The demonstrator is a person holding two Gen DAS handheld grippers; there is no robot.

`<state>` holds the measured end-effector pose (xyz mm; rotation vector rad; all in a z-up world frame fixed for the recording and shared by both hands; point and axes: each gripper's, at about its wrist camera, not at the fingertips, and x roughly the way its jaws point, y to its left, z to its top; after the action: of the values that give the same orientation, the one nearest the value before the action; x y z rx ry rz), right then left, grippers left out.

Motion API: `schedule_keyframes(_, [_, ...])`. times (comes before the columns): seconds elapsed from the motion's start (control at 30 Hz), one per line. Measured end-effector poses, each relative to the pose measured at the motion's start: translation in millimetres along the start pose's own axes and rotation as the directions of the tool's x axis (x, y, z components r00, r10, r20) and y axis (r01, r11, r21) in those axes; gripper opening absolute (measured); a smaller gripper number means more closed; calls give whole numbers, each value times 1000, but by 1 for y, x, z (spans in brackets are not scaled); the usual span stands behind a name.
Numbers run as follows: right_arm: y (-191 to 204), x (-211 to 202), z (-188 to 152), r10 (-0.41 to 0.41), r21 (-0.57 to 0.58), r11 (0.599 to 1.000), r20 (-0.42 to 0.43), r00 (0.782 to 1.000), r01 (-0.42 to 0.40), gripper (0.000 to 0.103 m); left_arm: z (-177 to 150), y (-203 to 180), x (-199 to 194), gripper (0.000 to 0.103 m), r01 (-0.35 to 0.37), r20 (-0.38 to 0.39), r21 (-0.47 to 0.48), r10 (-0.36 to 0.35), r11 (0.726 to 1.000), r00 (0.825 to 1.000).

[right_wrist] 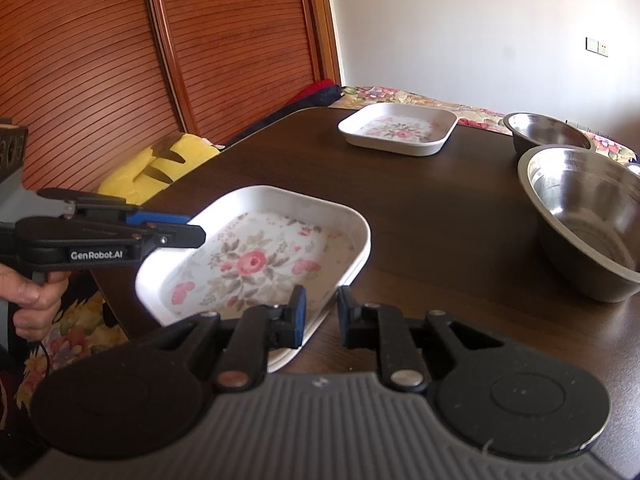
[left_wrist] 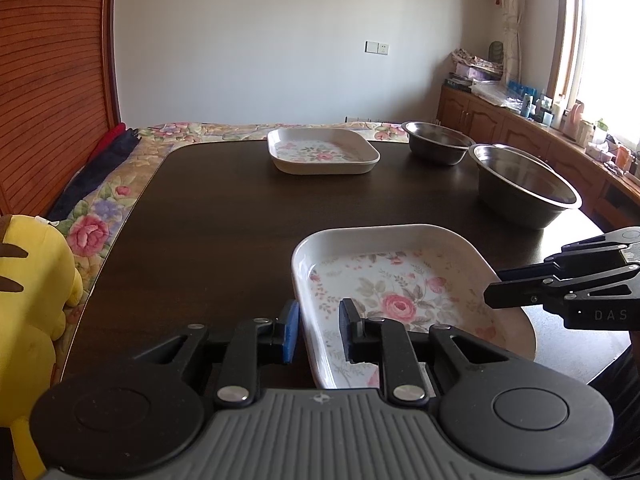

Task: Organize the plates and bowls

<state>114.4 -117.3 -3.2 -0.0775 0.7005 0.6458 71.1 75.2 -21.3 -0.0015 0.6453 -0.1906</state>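
A square white plate with a rose pattern lies at the near side of the dark table. My left gripper is shut on its left rim, one finger inside and one outside. On the opposite rim, my right gripper is clamped the same way. A second floral plate sits at the far edge. To its right stand a small steel bowl and, nearer, a large steel bowl.
A yellow plush toy lies off the table's left edge on flowered bedding. Slatted wooden doors stand behind it. A cluttered wooden cabinet runs under the window at right. A person's hand holds the left gripper's handle.
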Motion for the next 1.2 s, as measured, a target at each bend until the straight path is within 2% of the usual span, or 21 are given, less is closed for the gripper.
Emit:
schedule_keyframes(0.57, [-5, -9, 11, -24, -9, 1000, 63, 998, 25, 20, 11, 1, -7, 26, 4, 47, 6, -4, 1000, 999])
schedule_keyframes(1.2, [-31, 3, 46, -42, -15, 999, 117, 992, 45, 20, 49, 11, 27, 27, 6, 60, 20, -7, 1000, 998])
